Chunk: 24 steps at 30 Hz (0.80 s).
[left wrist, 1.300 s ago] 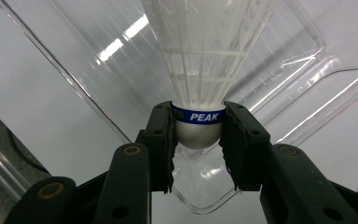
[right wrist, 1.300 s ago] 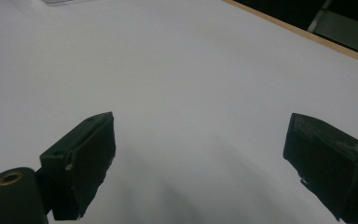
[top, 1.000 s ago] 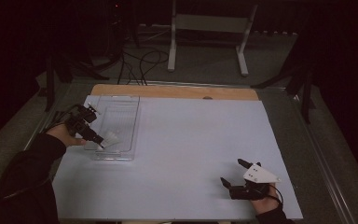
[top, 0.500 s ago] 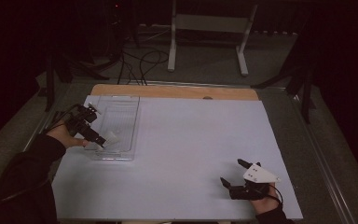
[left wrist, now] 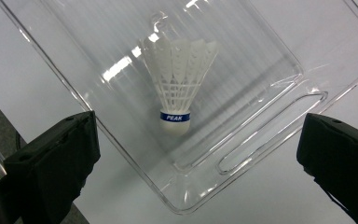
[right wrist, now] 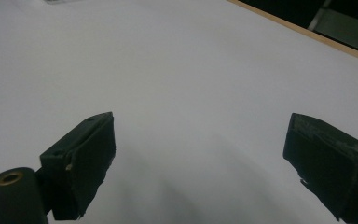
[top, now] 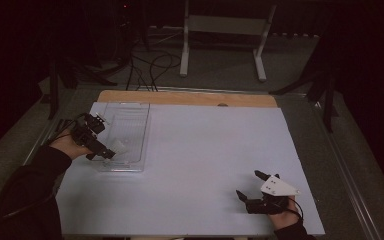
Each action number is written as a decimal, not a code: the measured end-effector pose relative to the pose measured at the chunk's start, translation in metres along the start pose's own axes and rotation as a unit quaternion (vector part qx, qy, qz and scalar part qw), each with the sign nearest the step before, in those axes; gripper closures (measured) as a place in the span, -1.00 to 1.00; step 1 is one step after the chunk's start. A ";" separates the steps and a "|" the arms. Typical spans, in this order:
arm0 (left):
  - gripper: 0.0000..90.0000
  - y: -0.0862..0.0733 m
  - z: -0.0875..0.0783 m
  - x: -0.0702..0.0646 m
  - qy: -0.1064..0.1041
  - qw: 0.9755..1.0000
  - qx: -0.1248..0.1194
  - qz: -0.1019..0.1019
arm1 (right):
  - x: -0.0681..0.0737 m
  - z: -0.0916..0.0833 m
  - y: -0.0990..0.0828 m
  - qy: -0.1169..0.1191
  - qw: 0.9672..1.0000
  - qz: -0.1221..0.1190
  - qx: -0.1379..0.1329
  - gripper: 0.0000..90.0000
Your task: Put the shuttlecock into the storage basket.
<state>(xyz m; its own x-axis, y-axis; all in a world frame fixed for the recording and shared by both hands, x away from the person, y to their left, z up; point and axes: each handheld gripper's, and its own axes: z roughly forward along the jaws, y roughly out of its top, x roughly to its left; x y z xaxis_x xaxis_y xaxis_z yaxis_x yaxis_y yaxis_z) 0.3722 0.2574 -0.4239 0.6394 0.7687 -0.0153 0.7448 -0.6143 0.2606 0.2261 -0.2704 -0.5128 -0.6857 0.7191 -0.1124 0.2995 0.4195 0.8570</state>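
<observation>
A white shuttlecock with a blue band at its cork lies in a clear plastic tray. Its cork points toward my left gripper, which is open, its jaws wide apart on either side and touching nothing. From above, the left gripper sits at the near left edge of the tray, next to the shuttlecock. At the table's near right my right gripper rests open with nothing between its jaws. In its own view, the right gripper looks onto bare white tabletop.
The white tabletop has a wooden strip along its far edge. Beyond the table are a white stand and cables on the dark floor. A metal rail runs along the right side.
The left hand and its gripper have shifted very slightly by the tray's edge. The shuttlecock, the tray and the right gripper have stayed in place.
</observation>
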 end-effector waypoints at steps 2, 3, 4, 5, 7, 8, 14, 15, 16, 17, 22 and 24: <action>-1.00 0.000 0.001 -0.001 0.003 1.000 -0.002 0.002 | 0.000 0.000 0.000 0.000 1.000 0.000 0.000 -0.80; -1.00 0.000 0.001 -0.001 0.004 1.000 -0.003 0.005 | 0.000 0.000 0.000 0.000 1.000 0.000 0.000 -0.80; -1.00 0.000 0.001 -0.002 0.003 1.000 -0.004 0.004 | 0.000 0.000 0.000 0.001 1.000 0.000 0.000 -0.80; -1.00 0.000 0.001 -0.002 0.003 1.000 -0.005 0.003 | 0.000 0.000 0.000 0.000 1.000 0.000 0.000 -0.80; -1.00 0.000 0.001 -0.003 0.002 1.000 -0.009 0.005 | 0.000 0.000 0.000 0.000 1.000 0.000 0.000 -0.80; -1.00 0.000 0.000 -0.003 0.001 1.000 -0.010 0.005 | 0.000 0.000 0.000 0.000 1.000 0.000 0.000 -0.80; -1.00 0.001 -0.005 -0.005 0.002 0.999 -0.038 0.010 | 0.000 0.001 0.000 0.000 1.000 0.000 0.003 -0.80; -1.00 0.002 -0.006 -0.005 0.003 0.999 -0.044 0.007 | 0.000 0.001 0.000 0.001 1.000 0.001 0.003 -0.80; -1.00 0.002 -0.008 -0.005 0.005 0.999 -0.050 0.007 | 0.000 0.001 0.000 0.001 1.000 0.000 0.003 -0.80; -1.00 0.002 -0.008 -0.006 0.003 0.998 -0.059 0.007 | 0.000 0.001 -0.001 0.001 1.000 0.001 0.002 -0.80; -1.00 0.005 -0.010 -0.007 0.000 0.998 -0.066 0.008 | 0.000 0.001 0.000 0.000 1.000 0.000 0.003 -0.80; -1.00 0.006 -0.011 -0.008 0.005 0.997 -0.075 0.009 | 0.000 0.001 0.000 0.000 1.000 0.001 0.002 -0.80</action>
<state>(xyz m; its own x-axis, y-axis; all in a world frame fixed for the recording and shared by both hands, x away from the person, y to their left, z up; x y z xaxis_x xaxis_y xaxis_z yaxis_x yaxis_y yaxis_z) 0.3691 0.2495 -0.4117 0.6494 0.7604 0.0003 0.6963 -0.5948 0.4018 0.2269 -0.2704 -0.5137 -0.6852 0.7198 -0.1113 0.3032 0.4208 0.8550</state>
